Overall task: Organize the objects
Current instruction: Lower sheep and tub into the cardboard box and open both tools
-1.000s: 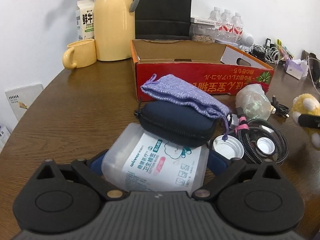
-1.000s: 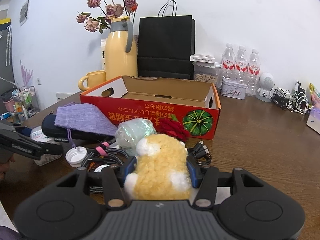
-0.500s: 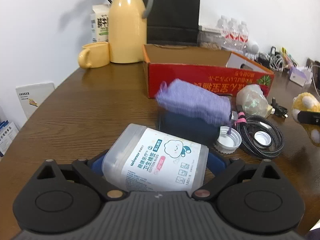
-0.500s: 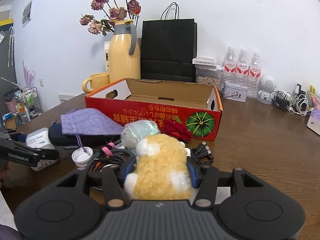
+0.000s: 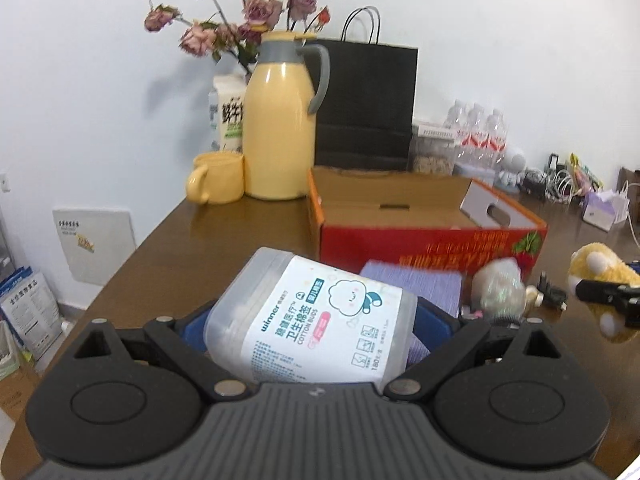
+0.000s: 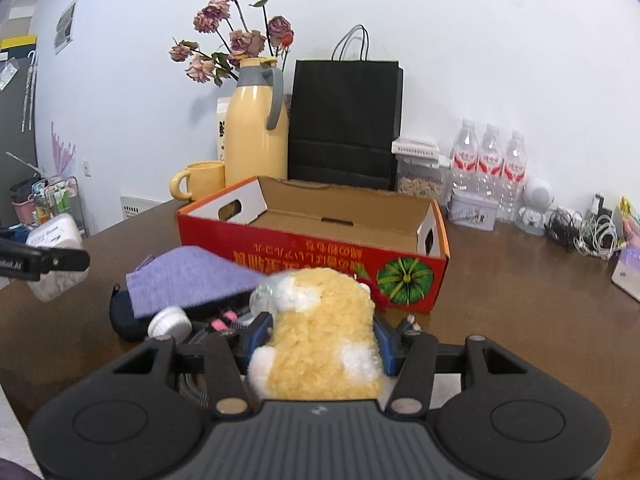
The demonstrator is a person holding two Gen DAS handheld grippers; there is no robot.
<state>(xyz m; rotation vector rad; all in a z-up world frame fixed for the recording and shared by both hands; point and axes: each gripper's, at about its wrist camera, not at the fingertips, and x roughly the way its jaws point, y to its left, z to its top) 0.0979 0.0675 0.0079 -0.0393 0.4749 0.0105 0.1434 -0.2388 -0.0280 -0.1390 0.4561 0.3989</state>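
Observation:
My left gripper (image 5: pixel 308 324) is shut on a clear cotton-bud box (image 5: pixel 316 320) with a white label, held above the table. The same box (image 6: pixel 54 256) shows at the left edge of the right wrist view. My right gripper (image 6: pixel 320 332) is shut on a yellow plush toy (image 6: pixel 320 336), also seen at the right of the left wrist view as the plush toy (image 5: pixel 600 276). Ahead stands an open red cardboard box (image 5: pixel 424 232) (image 6: pixel 320 240), empty inside. In front of it lie a purple knit pouch (image 6: pixel 188 280) on a dark zip case (image 6: pixel 124 316), a clear wrapped object (image 5: pixel 500 288) and a white cap (image 6: pixel 170 322).
A yellow jug (image 5: pixel 280 128) with dried roses, a yellow mug (image 5: pixel 216 176), a milk carton and a black paper bag (image 5: pixel 364 108) stand behind the box. Water bottles (image 6: pixel 488 168), a tin and tangled cables (image 6: pixel 584 232) line the back right. The table edge runs along the left.
My left gripper has lifted the cotton-bud box off the table and tilted upward, so the pouch and case now sit low behind it. The right gripper has tilted up slightly, still holding the plush toy.

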